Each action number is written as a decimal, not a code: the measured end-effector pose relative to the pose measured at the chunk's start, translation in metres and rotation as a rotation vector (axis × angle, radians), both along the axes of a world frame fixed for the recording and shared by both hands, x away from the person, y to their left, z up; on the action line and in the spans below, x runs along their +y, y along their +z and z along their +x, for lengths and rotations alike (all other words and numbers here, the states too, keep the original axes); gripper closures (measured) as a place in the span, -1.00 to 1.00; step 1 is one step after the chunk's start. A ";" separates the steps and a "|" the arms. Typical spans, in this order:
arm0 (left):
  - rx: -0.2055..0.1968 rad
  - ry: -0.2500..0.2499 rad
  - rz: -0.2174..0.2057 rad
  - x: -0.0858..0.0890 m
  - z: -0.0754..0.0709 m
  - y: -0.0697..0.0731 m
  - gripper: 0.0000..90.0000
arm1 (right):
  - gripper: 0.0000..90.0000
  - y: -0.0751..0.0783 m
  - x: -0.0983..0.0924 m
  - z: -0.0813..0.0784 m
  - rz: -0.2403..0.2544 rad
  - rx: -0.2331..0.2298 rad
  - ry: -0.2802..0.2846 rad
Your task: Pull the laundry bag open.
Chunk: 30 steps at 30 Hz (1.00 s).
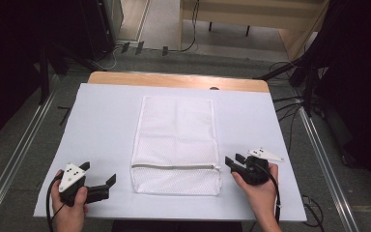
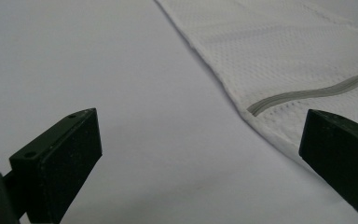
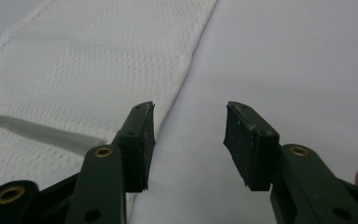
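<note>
White sheeting covers the desk [image 1: 101,125]; a limp white mesh zip bag [image 1: 176,140] lies centred. Both grippers, left [image 1: 101,186] and right [image 1: 234,162], flank its near corners, fingers apart, empty. Soft, light: pinch a seamed edge.

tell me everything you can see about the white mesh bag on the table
The mesh bag is a white, rectangular pouch of fine netted fabric with stitched hems. It lies flat, long side running away from the person, mid-table on the pale sheet. A grey zipper crosses it near the close end and looks shut. It seems empty, with faint creases. Nothing touches it: the left tool and right tool sit open just off its near corners.
</note>
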<state>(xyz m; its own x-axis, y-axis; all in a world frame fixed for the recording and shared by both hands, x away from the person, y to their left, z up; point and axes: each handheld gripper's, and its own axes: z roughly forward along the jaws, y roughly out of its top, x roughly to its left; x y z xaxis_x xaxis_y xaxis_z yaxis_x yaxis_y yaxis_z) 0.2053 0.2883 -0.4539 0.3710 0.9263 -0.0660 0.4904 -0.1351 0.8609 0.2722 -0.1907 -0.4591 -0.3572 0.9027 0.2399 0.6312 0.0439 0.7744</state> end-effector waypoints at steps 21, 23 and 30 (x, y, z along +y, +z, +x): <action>0.079 -0.101 -0.018 -0.089 0.027 0.015 -0.85 | 0.05 -0.016 0.014 -0.048 -0.001 0.040 0.104; 0.097 -0.136 -0.017 -0.109 0.030 0.015 -0.83 | 0.04 -0.018 0.019 -0.047 -0.001 0.042 0.109; 0.110 -0.196 -0.024 -0.151 0.040 0.019 -0.83 | 0.04 -0.021 0.031 -0.041 -0.001 0.052 0.112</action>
<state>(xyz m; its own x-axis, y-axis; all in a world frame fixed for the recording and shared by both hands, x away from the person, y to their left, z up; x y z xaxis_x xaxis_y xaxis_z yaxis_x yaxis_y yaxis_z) 0.2456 0.1372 -0.4346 0.5330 0.8349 -0.1370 0.5482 -0.2175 0.8076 0.2311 -0.1596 -0.4798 -0.4427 0.8582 0.2597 0.6617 0.1172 0.7406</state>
